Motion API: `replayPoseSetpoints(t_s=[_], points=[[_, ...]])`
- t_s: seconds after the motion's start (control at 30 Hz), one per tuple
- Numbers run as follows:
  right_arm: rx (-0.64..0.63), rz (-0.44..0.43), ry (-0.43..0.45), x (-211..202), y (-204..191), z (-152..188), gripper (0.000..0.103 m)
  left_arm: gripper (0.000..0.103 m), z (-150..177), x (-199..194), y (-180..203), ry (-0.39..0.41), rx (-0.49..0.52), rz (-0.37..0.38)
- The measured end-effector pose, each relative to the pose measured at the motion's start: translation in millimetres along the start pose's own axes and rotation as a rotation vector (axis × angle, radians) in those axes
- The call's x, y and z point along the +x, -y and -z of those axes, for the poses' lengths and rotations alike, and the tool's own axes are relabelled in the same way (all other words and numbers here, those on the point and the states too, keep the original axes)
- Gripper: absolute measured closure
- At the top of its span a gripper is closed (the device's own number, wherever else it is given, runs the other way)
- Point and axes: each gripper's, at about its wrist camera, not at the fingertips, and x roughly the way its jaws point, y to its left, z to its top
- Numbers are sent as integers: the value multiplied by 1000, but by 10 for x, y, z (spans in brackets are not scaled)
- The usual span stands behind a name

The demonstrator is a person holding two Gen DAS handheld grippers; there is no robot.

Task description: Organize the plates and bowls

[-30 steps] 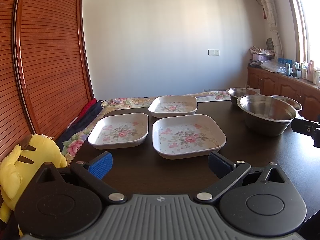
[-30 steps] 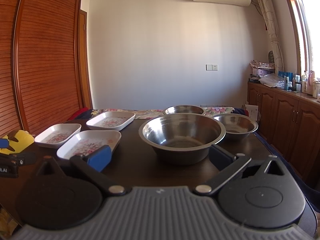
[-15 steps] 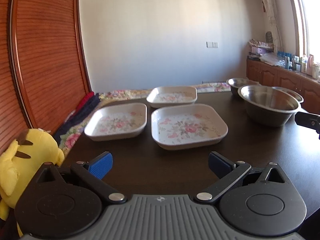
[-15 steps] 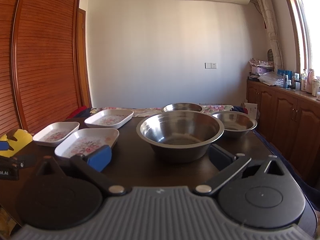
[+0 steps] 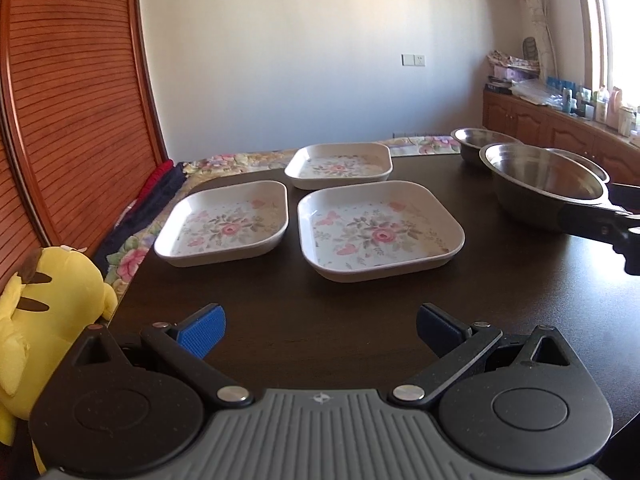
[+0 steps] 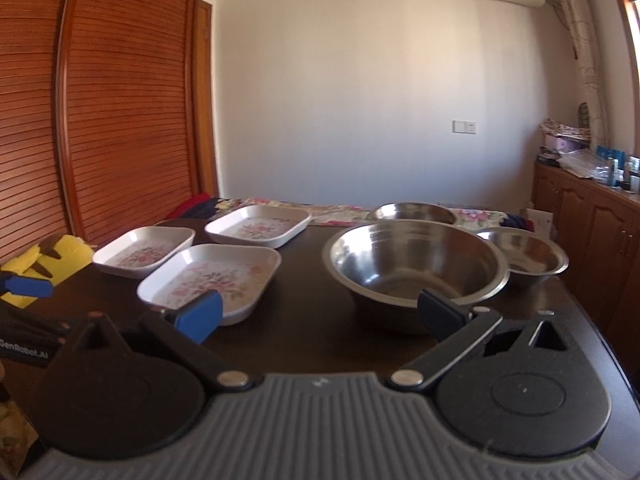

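1. We see three white square plates with pink floral prints lying flat on the left: the largest plate (image 5: 380, 234) nearest, a second plate (image 5: 224, 224) just left of it, a third plate (image 5: 339, 165) farther back.
2. On the right stand three upright steel bowls: a big bowl (image 6: 414, 270) near, a far bowl (image 6: 414, 213), and a right bowl (image 6: 524, 256).

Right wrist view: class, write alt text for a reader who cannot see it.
Three steel bowls and three white floral square plates sit separately, unstacked, on a dark table, plates left, bowls right. The open, empty right hand-held gripper faces the biggest bowl. At the left edge are the left hand-held gripper and a yellow plush toy.
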Motion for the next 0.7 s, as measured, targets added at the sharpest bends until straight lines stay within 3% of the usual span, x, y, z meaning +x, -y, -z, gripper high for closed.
replayPoseSetpoints(t_s=[0.43,0.57,0.7], points=[[-48,-120,-76,382,-207,-164,0,0,-133,266,-167,-66,11,-7],[-51,-140,-102,516,-243,-221,13,0,-188,377,-238,-73,17,-10],[-65,-148,-121,624,-290,-254,13,0,-259,463,-294,-60,34,3]])
